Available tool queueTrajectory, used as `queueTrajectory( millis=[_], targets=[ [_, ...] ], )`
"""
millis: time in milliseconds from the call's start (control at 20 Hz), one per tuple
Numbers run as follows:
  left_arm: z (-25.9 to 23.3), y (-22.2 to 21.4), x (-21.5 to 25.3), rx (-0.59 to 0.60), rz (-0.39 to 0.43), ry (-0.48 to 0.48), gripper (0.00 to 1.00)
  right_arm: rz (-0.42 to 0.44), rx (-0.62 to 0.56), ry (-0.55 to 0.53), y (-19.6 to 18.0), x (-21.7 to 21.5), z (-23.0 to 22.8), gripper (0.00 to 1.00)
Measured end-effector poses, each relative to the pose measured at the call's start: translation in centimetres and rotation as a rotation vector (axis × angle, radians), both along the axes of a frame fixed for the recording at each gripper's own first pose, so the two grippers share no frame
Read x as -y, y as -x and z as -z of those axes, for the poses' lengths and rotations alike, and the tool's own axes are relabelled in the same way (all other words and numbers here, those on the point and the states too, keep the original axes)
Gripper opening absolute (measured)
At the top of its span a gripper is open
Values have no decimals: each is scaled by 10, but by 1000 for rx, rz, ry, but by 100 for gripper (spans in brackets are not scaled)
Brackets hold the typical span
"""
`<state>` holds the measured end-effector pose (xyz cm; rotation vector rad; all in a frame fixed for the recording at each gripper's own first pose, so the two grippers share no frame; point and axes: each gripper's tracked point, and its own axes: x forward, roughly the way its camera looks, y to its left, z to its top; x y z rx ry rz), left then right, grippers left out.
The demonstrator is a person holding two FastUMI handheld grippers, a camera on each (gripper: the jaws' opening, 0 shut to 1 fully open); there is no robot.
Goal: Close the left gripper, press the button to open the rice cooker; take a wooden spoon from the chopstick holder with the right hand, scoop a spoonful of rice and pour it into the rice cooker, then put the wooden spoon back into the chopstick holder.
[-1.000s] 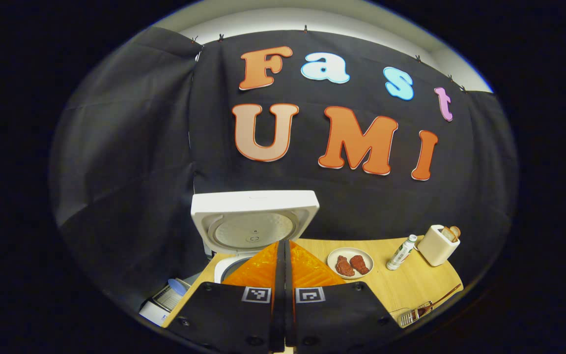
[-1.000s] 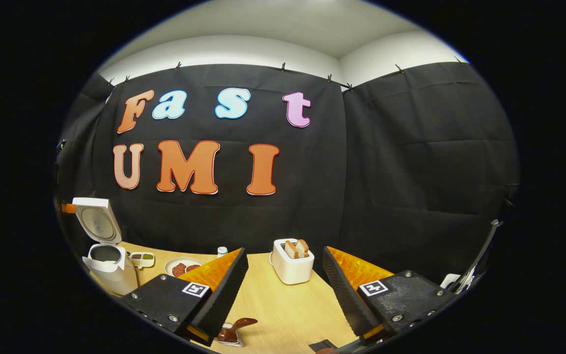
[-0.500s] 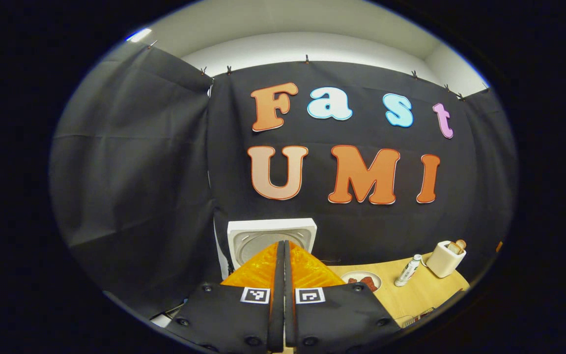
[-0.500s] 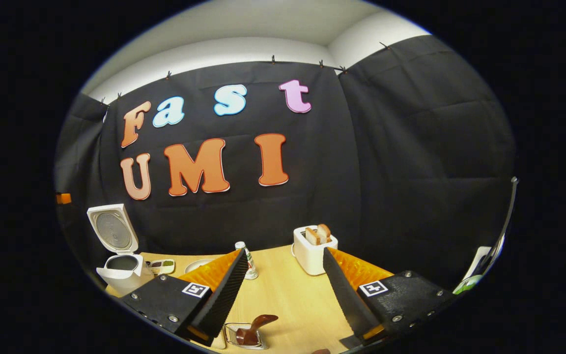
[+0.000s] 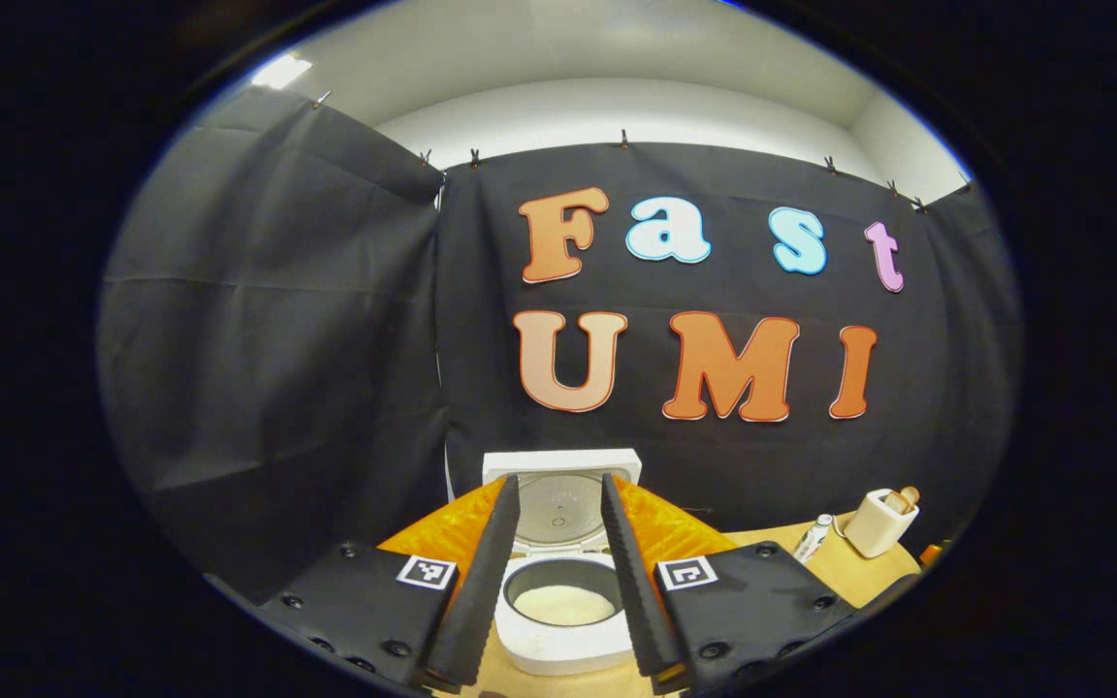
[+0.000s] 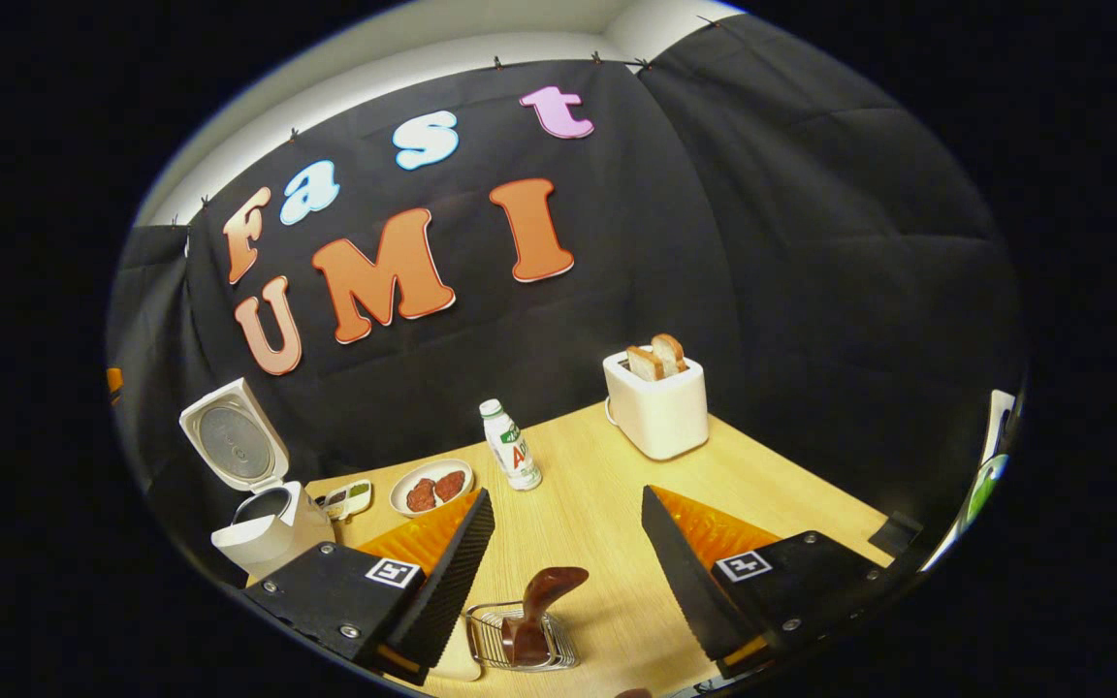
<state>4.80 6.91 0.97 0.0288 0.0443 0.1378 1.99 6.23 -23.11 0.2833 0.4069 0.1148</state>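
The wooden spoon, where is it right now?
In the right gripper view, the wooden spoon stands in the wire chopstick holder on the table, low between the open fingers of the right hand-held gripper, nearer than the bottle.

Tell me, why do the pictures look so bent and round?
Left gripper view: the fisheye lens bows the black cloth wall; a ceiling light glares top left. Right gripper view: the light wooden table tilts and curves, yet the white toaster stays sharp.
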Motion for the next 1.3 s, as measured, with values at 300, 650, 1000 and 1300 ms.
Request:
queueTrajectory(
  millis=[300,650,1000,1300],
  targets=[
    [-13,13,-13,27,-59,-68,100,-47,-124,-90,11,-28,48,95],
    [-3,22,-7,3,-45,-87,100,-64,-231,-194,23,-45,84,94],
    [-10,26,-11,17,-49,-117,100,-55,-271,-317,16,-59,92,34],
    [-1,23,-24,-4,-59,-100,100,-33,-327,-273,14,-60,96,13]
  ],
)
